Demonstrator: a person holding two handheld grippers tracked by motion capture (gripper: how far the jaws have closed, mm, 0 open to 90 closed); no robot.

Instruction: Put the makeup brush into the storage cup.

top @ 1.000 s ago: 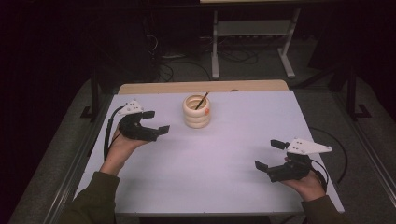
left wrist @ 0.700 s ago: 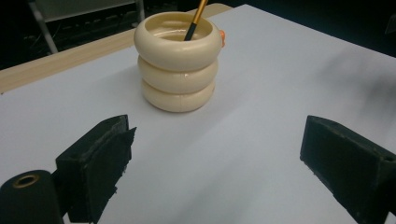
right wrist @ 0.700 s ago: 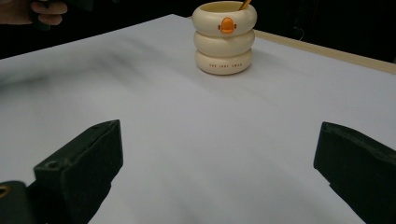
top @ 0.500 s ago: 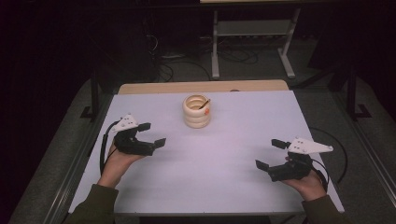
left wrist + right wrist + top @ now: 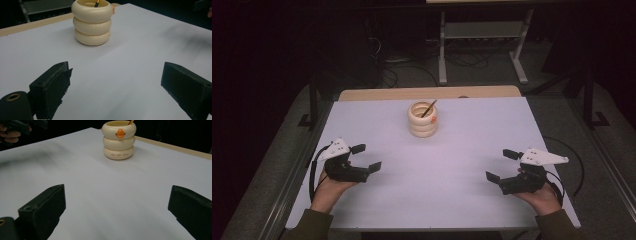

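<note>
Holder: the cream holder of three stacked rings (image 5: pixel 422 120) with an orange duck bill on its top ring stands upright at the far middle of the white table (image 5: pixel 452 195), ahead of both my claws and well apart from each.
Pencil: a dark, thin pencil (image 5: pixel 428 108) leans inside it, its tip poking over the rim; the lean looks like mere resting against the inner wall.
Left claw: my left claw (image 5: pixel 366 157) rests low on the table at my near left, jaws spread wide with nothing between them, aimed forward toward the holder (image 5: pixel 91 22).
Right claw: my right claw (image 5: pixel 503 165) sits at my near right, jaws likewise wide and empty, pointed inward at the holder (image 5: pixel 119 139).
Why so: I judge both parked evenly either side, free of the holder.
</note>
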